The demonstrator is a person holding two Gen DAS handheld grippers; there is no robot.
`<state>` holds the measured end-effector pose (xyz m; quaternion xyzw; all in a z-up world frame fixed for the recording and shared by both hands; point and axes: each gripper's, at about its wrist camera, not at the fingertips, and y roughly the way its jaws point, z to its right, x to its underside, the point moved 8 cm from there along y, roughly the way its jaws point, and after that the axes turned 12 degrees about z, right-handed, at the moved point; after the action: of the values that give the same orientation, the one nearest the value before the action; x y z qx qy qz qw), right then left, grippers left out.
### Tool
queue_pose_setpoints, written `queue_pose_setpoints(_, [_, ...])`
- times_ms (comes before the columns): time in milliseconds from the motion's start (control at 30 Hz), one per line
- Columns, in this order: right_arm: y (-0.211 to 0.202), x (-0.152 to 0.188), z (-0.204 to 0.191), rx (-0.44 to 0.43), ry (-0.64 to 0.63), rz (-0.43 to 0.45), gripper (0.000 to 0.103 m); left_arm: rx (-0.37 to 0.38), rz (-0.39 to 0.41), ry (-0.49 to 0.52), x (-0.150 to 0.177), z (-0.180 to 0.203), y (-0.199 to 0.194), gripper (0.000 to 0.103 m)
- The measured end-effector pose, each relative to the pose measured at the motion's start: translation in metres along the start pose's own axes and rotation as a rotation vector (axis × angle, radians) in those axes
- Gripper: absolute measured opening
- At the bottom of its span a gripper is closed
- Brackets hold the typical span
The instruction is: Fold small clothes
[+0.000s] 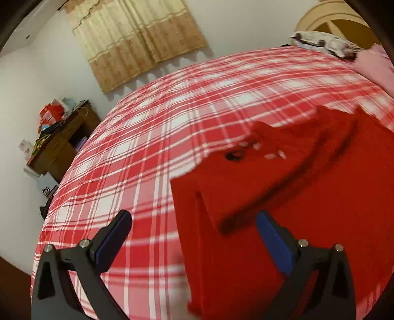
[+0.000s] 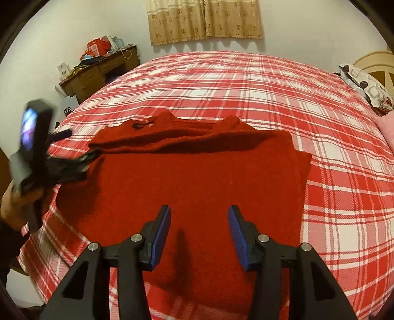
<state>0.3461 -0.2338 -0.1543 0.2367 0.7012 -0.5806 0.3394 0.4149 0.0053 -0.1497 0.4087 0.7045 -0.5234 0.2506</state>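
Observation:
A small red knitted sweater (image 2: 197, 177) lies on the red-and-white plaid bed (image 2: 246, 81), with its far part folded over in a ridge. It also shows in the left wrist view (image 1: 307, 197), blurred. My right gripper (image 2: 199, 216) is open and empty, hovering over the sweater's near part. My left gripper (image 1: 194, 219) is open, its right finger over the sweater's left edge and its left finger over the bedspread. In the right wrist view the left gripper (image 2: 86, 157) sits at the sweater's left edge, blurred.
A brown wooden desk (image 2: 98, 71) piled with clutter stands beyond the bed's far left corner. A patterned pillow (image 2: 364, 86) and a pink one (image 2: 386, 125) lie at the right by the headboard. A curtain (image 2: 204, 19) hangs on the far wall.

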Motion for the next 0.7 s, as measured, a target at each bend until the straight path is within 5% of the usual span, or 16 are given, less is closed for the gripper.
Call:
queue_pose_setpoints(167, [-0.012, 0.006, 0.003, 0.014, -0.011, 0.016, 0.050, -0.086, -0.018, -0.190, -0.010, -0.050, 0.013, 0.102])
queue_pose_setpoints(367, [-0.026, 0.023, 0.022, 0.023, 0.041, 0.018, 0.050, -0.021, 0.003, -0.144, 0.016, -0.049, -0.023, 0.102])
queue_pose_setpoints(700, [-0.040, 0.040, 0.031, 0.032, 0.072, 0.020, 0.050, -0.109, -0.009, -0.241, -0.003, -0.080, 0.005, 0.101])
